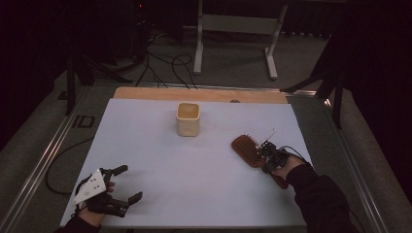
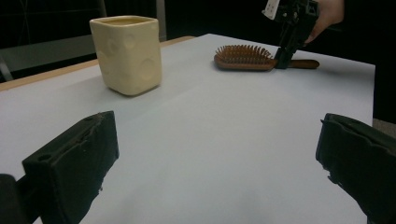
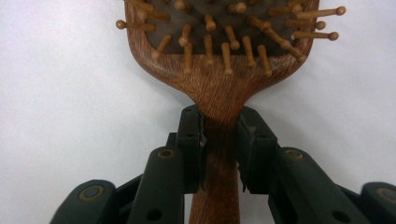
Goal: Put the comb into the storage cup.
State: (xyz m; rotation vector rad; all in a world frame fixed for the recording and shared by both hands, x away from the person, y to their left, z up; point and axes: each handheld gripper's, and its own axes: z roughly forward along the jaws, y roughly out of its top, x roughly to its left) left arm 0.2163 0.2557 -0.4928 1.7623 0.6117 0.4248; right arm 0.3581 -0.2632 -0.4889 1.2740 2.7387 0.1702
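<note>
- The right claw (image 3: pixel 219 140) grips the neck of a brown wooden paddle hairbrush (image 3: pixel 219 60), its two black jaws pressed against either side of the handle just below the bristle head, as the right gripper view shows.
- In the high view, the right claw (image 1: pixel 266 154) sits at about four o'clock on the white rectangular surface (image 1: pixel 194 184), with the hairbrush (image 1: pixel 245 148) lying flat, bristles up, head pointing toward ten o'clock and handle running back under the person's hand.
- The left gripper view catches the same grip from across the surface: the right claw (image 2: pixel 282 63) comes down on the hairbrush (image 2: pixel 245 58) where head meets handle.
- The left claw (image 1: pixel 127 183) rests at about seven o'clock near the surface's near edge, jaws spread wide with nothing between them; the left gripper view shows bare white surface (image 2: pixel 210 154) between them.
- A cream square ceramic cup (image 1: pixel 188 119) stands upright toward twelve o'clock, well apart from both claws and from the hairbrush.
</note>
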